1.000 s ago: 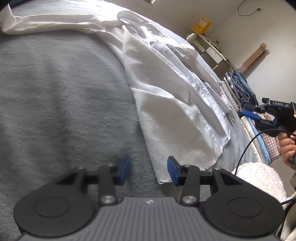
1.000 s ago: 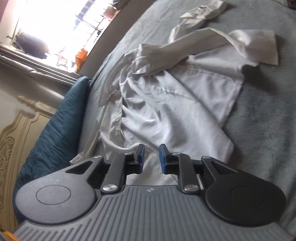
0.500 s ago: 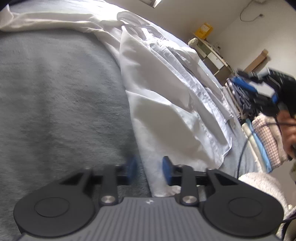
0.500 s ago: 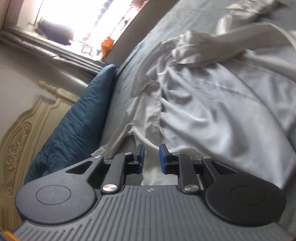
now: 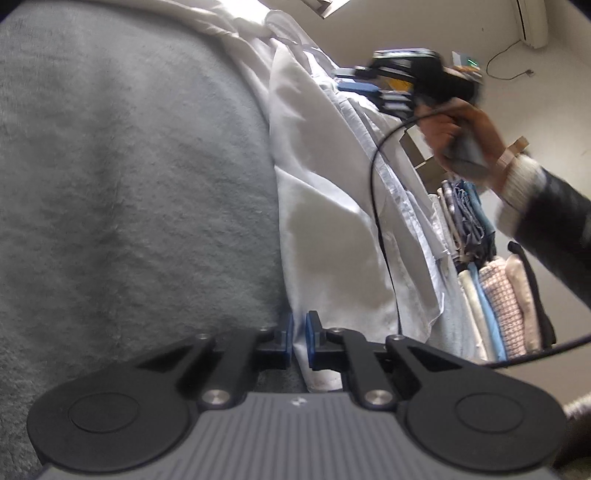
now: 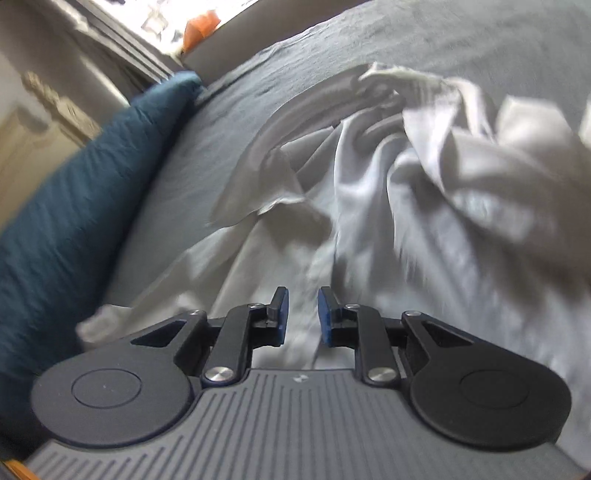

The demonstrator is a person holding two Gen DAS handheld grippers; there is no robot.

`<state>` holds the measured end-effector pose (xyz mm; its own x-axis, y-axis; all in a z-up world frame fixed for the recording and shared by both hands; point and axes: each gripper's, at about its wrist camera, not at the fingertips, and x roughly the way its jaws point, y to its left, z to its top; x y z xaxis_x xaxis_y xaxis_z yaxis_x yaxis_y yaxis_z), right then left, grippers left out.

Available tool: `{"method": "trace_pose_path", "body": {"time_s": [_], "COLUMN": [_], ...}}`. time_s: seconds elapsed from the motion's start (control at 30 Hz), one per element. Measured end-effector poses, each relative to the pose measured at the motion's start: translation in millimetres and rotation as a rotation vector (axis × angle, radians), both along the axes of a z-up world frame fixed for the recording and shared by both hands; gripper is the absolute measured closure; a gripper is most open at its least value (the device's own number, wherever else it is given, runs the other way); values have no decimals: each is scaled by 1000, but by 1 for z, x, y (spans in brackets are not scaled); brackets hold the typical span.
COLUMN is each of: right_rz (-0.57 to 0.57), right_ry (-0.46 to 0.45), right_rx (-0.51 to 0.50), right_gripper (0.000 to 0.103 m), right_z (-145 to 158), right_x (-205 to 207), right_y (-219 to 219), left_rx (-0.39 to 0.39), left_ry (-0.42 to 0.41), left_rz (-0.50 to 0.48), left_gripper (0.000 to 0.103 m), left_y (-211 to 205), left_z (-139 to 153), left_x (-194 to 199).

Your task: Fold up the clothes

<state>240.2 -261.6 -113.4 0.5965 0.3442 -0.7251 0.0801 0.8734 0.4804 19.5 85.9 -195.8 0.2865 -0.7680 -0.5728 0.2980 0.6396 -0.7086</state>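
A: Is the white shirt [image 5: 332, 236] folded?
B: No. It lies crumpled on the grey bed [image 5: 129, 184]. The left tool [image 5: 299, 341] has just pinched its bottom corner; the right tool [image 6: 302, 316] hovers narrow, holding nothing.

This is a bedroom in a home. A wide bed covered in a grey, fuzzy blanket [image 5: 129, 184] fills most of both views, and a crumpled white cotton shirt [image 6: 424, 206] lies spread on it. A long dark-teal pillow [image 6: 74, 199] lies along the bed's edge against a cream headboard with carved ornament [image 6: 55, 110], below a bright window [image 6: 166, 14]. Beside the bed stands a stack of folded towels and clothes in pink check, blue and cream [image 5: 495, 302]. A white air-conditioning unit [image 5: 532, 22] hangs high on the plain pale wall [image 5: 554, 110].
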Motion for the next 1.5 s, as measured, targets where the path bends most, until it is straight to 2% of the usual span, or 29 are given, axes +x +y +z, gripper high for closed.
{"method": "trace_pose_path", "body": {"time_s": [0.13, 0.37, 0.47, 0.63, 0.7, 0.77, 0.8, 0.93, 1.07, 1.2, 1.33, 1.4, 1.47, 1.5], "right_rz": [90, 297, 366, 391, 408, 438, 447, 417, 398, 371, 336, 303, 235, 197], "right_ry": [-22, -38, -66, -93, -76, -67, -77, -176, -213, -243, -191, -137, -122, -122], "right_rx": [-190, -428, -468, -476, -477, -520, -543, -623, -731, -801, -816, -818, -774, -743], "right_gripper": [85, 84, 84, 84, 84, 99, 101, 102, 102, 102, 100, 95, 79, 75], "right_z": [-7, -24, -24, -16, -18, -20, -17, 6, 17, 16, -7, -19, -17, -13], "right_x": [45, 88, 91, 90, 93, 94, 93, 93, 108, 121, 129, 130, 125, 122], "right_y": [17, 48, 54, 55, 57, 63, 66, 67, 68, 72, 71, 66, 53, 45], "left_rx": [-40, -78, -102, -148, -157, -159, -161, -166, -165, -159, -147, -139, -131, -127], "left_ry": [25, 27, 32, 47, 44, 35, 32, 25, 23, 22, 19, 18, 18, 19], "left_rz": [-11, -68, -91, -132, -144, -152, -155, -160, -168, -173, -174, -175, -176, -176], "left_gripper": [95, 97, 97, 98, 98, 98, 98, 98, 99, 99, 99, 99, 99, 99], "left_y": [5, 6, 8, 12, 11, 6, 3, 1, 7, 9, 6, 8, 9, 9], "left_z": [-5, -7, -9, -13, -16, -18, -18, -22, -21, -18, -14, -11, -9, -8], "left_x": [5, 14, 17, 23, 23, 21, 20, 16, 15, 15, 15, 16, 16, 16]}}
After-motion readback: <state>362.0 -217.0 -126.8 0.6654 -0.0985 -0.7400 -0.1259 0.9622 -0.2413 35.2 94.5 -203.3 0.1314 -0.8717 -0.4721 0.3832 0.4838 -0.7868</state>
